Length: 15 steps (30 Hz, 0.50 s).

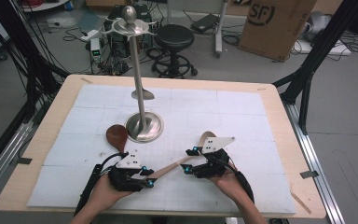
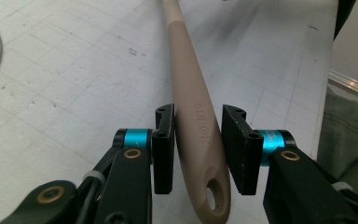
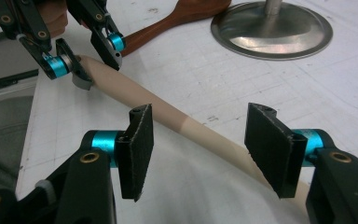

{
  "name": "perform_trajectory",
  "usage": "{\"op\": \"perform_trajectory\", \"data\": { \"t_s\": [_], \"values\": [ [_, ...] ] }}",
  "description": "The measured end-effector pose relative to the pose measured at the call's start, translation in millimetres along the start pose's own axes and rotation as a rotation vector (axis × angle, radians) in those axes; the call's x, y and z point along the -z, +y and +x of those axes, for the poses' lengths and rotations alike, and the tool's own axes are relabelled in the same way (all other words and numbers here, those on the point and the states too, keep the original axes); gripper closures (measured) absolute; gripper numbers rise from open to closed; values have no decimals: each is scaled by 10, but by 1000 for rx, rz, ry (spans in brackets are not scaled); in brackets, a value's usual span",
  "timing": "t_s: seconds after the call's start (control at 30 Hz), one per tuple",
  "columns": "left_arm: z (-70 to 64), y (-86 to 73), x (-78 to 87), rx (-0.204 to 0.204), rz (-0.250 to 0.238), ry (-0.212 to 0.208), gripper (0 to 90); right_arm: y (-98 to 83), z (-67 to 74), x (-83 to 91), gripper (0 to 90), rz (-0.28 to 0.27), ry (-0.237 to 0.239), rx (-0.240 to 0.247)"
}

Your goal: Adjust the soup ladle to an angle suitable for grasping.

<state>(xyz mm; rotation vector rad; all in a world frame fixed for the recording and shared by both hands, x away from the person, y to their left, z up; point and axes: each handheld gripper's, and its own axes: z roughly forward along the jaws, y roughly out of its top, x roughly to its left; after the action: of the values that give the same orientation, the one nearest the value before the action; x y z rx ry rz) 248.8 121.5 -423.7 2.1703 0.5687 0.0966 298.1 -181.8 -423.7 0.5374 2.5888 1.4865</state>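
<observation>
A beige wooden spoon [image 1: 175, 164] lies slantwise on the white mat, its bowl toward the far right. My left gripper [image 1: 148, 176] is shut on the handle's end. In the left gripper view the handle [image 2: 191, 93] with its hanging hole runs up between that gripper's [image 2: 198, 144] black pads. My right gripper [image 1: 189, 159] straddles the middle of the handle. Its jaws [image 3: 198, 140] stand wide open, and the handle [image 3: 168, 112] passes between them untouched. Farther off in the right gripper view, the left gripper [image 3: 86, 60] clamps the handle's tip.
A metal utensil stand [image 1: 143, 127] with a round base and a tall pole topped by hooks rises mid-table. A dark brown wooden spoon [image 1: 117, 136] lies left of the base. Beyond the table are a stool [image 1: 174, 37] and a cardboard box [image 1: 275, 23].
</observation>
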Motion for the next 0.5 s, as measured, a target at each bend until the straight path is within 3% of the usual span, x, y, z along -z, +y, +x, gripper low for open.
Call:
{"op": "perform_trajectory", "data": {
  "t_s": [0.5],
  "values": [
    [-52, 57, 25, -9, -32, -35, 667, -31, 20, -122, 393, 77, 34, 28]
  ]
}}
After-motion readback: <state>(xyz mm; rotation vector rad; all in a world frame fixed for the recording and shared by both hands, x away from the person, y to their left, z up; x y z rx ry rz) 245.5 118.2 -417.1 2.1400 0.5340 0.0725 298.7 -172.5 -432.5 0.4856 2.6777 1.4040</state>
